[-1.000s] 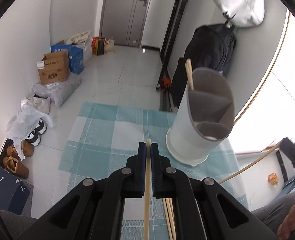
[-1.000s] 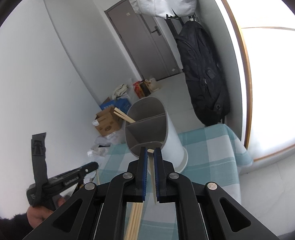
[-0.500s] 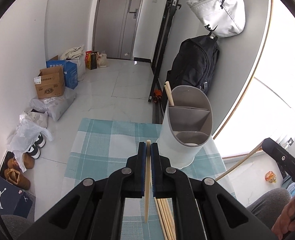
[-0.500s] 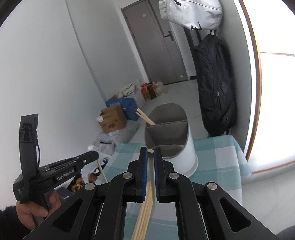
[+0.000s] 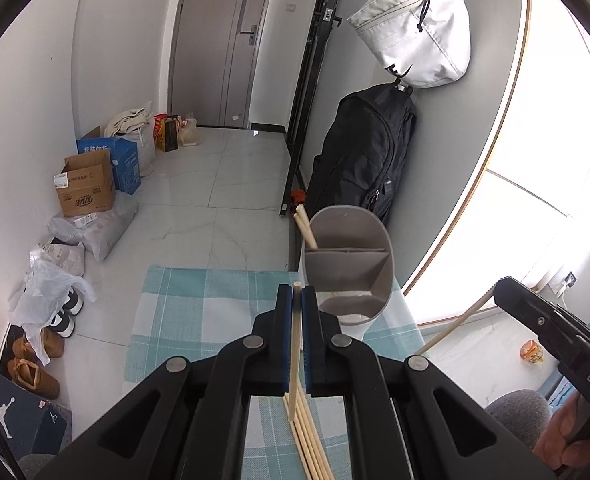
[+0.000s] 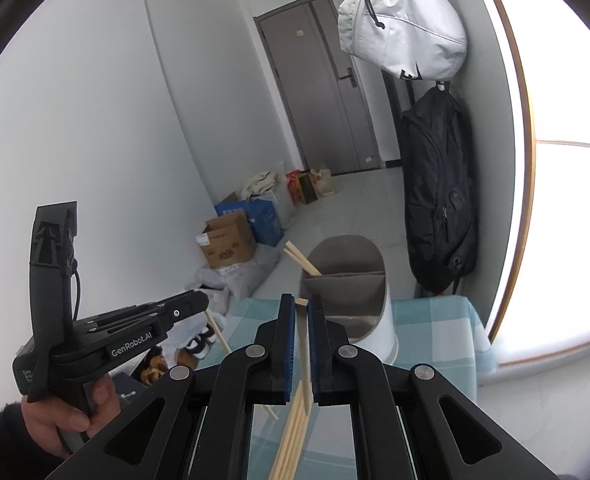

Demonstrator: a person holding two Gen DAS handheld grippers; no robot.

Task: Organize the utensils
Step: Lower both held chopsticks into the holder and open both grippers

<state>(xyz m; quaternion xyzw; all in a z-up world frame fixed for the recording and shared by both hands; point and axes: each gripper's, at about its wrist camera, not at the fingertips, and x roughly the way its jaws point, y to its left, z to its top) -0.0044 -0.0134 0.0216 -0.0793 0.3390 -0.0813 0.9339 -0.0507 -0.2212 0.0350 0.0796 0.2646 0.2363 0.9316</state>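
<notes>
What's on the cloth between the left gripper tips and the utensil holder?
Only bare checked cloth, seen in the left wrist view, between the left gripper and the holder.

Left tongs [image 5: 294, 300] and right tongs [image 6: 302, 312] both clamped, tilted downward.

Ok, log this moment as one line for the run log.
left gripper: shut on chopstick | right gripper: shut on chopstick | holder: two chopsticks in far compartment | loose chopsticks on checked cloth
</notes>
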